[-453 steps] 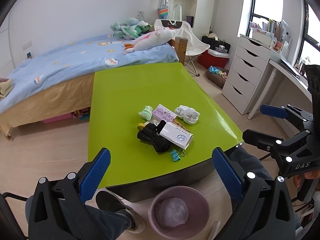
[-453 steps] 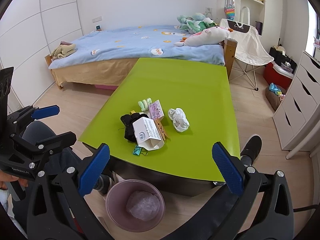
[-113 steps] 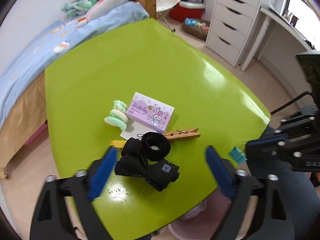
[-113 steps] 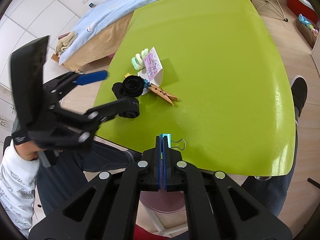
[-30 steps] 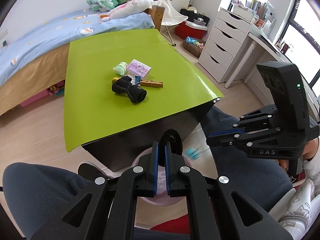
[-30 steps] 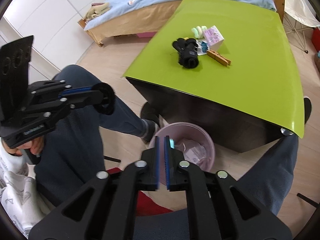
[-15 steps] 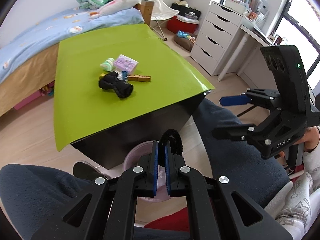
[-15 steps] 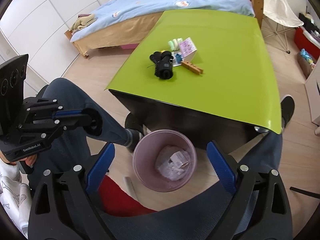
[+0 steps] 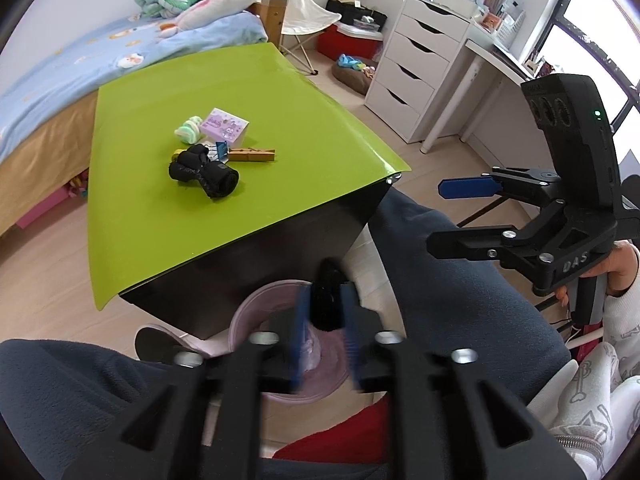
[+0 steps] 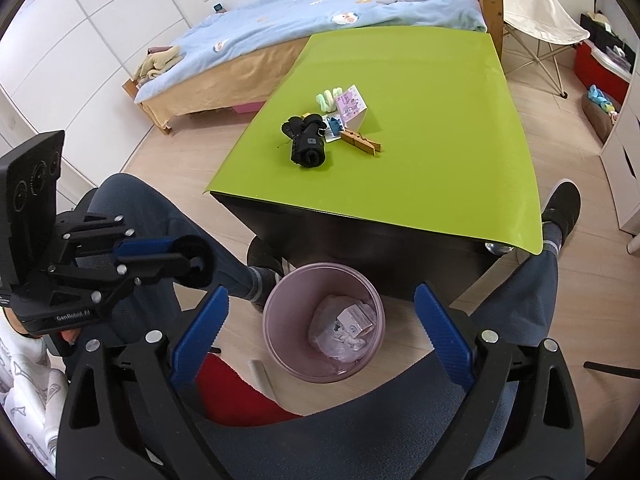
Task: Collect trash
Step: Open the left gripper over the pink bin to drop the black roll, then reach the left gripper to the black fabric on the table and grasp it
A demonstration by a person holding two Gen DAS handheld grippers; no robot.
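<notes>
My left gripper (image 9: 326, 320) hangs over the pink waste bin (image 9: 256, 300) by the near edge of the green table (image 9: 240, 208). Its jaws are opening. A black fuzzy ring (image 9: 328, 296) sits loose and blurred between the blue pads. In the right wrist view the same ring (image 10: 196, 260) shows at the tip of the left gripper (image 10: 188, 258). My right gripper (image 10: 320, 304) stands wide open above the bin (image 10: 280, 292) with nothing between its fingers. Crumpled white wrappers and a small box (image 10: 356, 318) lie in the bin.
On the table lie a black rolled cloth (image 9: 204, 172), a wooden clothespin (image 9: 252, 155), a blue binder clip (image 9: 221, 148), a purple box (image 9: 224, 128) and a green-white bundle (image 9: 188, 130). A person's legs in dark trousers flank the bin. White drawers (image 9: 416, 68) stand to the right.
The right gripper opened wide and the teal clip left it. The left jaws, shut on the black ring until now, have parted. Both grippers shifted a little over the bin.
</notes>
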